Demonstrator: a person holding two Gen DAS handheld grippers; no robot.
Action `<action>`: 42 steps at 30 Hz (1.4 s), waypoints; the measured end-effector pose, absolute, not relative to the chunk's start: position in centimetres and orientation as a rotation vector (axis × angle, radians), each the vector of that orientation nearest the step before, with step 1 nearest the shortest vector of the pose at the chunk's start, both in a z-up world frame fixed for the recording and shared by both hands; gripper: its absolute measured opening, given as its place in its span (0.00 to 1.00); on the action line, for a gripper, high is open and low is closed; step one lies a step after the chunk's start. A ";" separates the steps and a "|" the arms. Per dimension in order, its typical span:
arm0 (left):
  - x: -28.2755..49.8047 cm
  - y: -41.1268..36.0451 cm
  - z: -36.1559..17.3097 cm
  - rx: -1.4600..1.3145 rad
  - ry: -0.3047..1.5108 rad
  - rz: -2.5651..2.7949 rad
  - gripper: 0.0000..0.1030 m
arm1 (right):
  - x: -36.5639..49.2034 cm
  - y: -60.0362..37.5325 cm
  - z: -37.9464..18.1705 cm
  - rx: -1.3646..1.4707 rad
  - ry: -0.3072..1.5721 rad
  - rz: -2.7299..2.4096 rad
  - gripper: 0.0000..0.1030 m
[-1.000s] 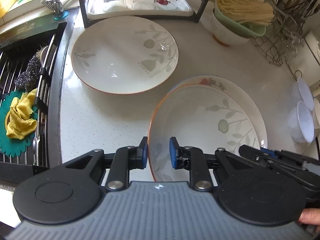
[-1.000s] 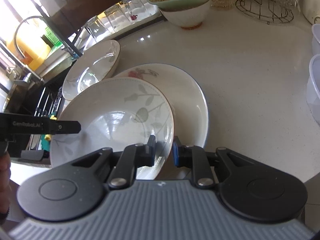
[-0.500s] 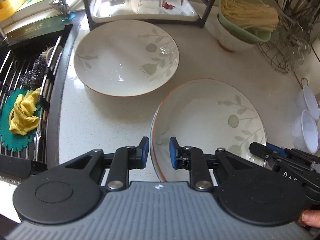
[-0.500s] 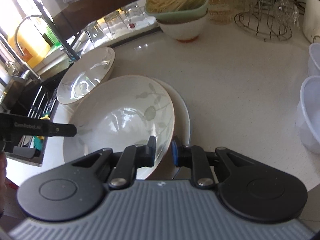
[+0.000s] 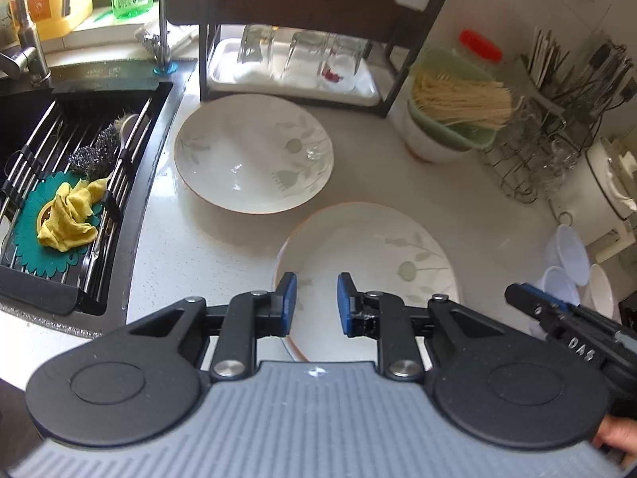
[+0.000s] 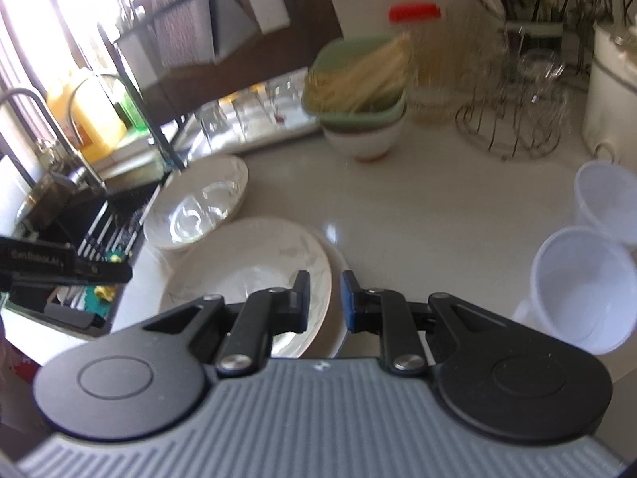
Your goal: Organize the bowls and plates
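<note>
White leaf-patterned plate (image 5: 370, 263) — under both parted, empty hand-held grippers (image 5: 316, 302) (image 6: 324, 300).

Bare counter (image 5: 207, 247) is seen left of centre in the left wrist view, between the sink rack (image 5: 71, 183) at the left edge and the near plate (image 5: 366, 247) at lower centre. A narrow strip of counter separates that plate from the far plate (image 5: 254, 155) at centre. The upper centre is closed off by a dark shelf frame (image 5: 302, 12) with glasses (image 5: 306, 55) under it. At upper right the way is blocked by a noodle bowl (image 5: 454, 119) and a wire stand (image 5: 533, 159). In the right wrist view, open counter (image 6: 438, 215) lies at centre right, bounded by plastic cups (image 6: 581, 286) at the right edge.
</note>
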State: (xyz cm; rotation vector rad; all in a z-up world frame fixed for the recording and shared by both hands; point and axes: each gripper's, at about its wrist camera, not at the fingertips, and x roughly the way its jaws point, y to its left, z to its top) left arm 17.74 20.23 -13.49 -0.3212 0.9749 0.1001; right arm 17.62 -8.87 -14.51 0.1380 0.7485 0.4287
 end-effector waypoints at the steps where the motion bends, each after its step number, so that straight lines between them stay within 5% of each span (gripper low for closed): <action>1: 17.3 19.9 -13.1 -0.322 0.964 0.103 0.24 | 17.4 -9.1 -14.0 0.140 0.739 0.434 0.19; 21: 11.7 12.5 -6.3 -0.296 0.811 0.109 0.24 | 12.6 -15.0 -7.7 0.123 0.579 0.543 0.19; 42: 8.3 9.5 -6.8 -0.272 0.832 0.143 0.25 | 9.5 -17.3 -7.9 0.070 0.593 0.566 0.21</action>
